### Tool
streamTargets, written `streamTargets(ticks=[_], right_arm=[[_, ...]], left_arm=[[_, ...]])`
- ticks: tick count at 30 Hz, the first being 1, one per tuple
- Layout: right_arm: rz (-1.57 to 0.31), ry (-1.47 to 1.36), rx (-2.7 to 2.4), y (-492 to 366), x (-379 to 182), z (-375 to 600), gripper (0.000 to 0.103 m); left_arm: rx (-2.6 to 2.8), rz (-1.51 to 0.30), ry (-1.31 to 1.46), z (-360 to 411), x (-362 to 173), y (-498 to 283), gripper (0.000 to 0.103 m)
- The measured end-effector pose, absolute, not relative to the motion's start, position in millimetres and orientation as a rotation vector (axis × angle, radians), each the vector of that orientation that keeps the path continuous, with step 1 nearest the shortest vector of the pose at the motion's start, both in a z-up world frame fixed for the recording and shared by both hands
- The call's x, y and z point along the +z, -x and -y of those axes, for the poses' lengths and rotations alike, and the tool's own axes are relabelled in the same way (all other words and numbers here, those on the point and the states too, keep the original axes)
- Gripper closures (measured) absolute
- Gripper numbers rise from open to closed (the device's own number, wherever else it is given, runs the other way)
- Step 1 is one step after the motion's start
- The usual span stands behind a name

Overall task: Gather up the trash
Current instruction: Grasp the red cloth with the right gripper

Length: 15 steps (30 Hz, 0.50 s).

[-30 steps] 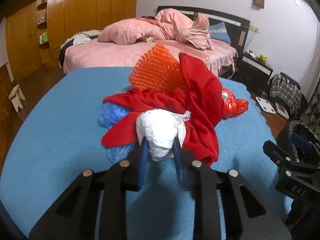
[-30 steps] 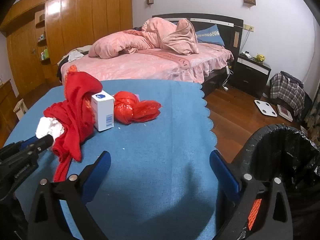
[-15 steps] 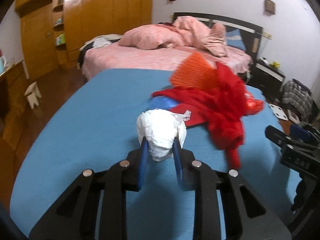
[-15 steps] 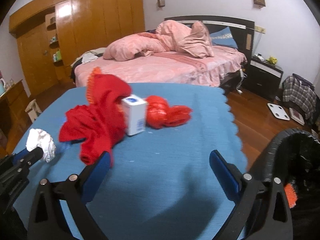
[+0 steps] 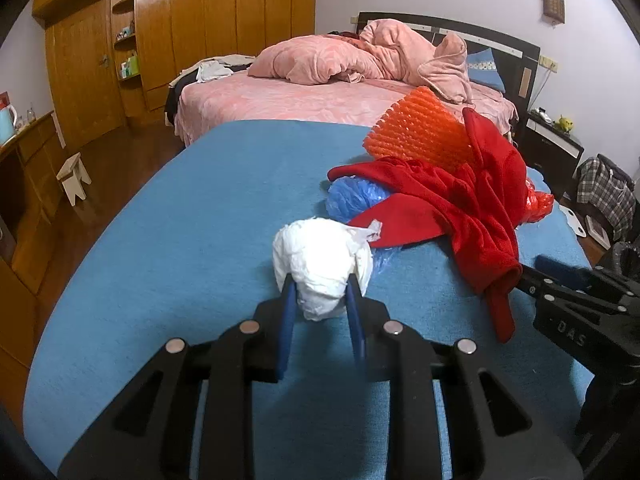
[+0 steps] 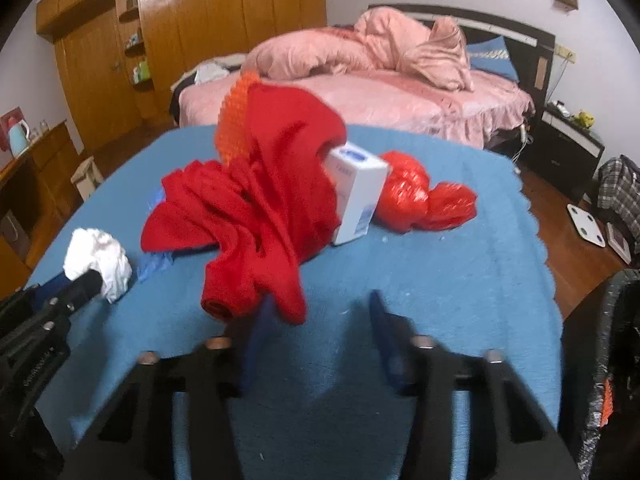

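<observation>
By the bin [image 6: 618,320], left gripper [image 5: 320,286] grips wad [image 5: 320,254]; right gripper [image 6: 320,310], just closing, maybe around red cloth [image 6: 260,208].

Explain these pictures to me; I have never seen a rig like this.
A person holds a two-fingered tool in each hand; a camera on each looks along its fingers. The left view shows the left gripper clamped on a crumpled white plastic wad. The right view shows the right gripper: its fingers have just been closing, a gap shows, and nothing is clearly between them. A red cloth ends beside them. On the blue-covered table also lie a white cardboard box, a knotted red plastic bag and an orange spiky mat.
</observation>
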State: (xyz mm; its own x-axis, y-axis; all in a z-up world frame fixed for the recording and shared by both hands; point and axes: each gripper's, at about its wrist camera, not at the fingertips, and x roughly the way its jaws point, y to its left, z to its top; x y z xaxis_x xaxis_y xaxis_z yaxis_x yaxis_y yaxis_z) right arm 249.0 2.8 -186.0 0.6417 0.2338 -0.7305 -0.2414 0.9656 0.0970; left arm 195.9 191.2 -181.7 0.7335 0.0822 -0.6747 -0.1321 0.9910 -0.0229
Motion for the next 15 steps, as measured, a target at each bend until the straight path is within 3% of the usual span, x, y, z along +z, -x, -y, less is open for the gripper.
streamTargets(ticks=[3,15], right_arm=[[-0.827,0.004,0.306,-246,-186,-4,0.097],[-0.769,-0.100,0.134,-209,-181,61,0.097]], left_arm=[[0.118,-0.741,0.068,-191,-182,-196,0.079],[0.122,-0.743,0.072,-194,-183,-197,0.079]])
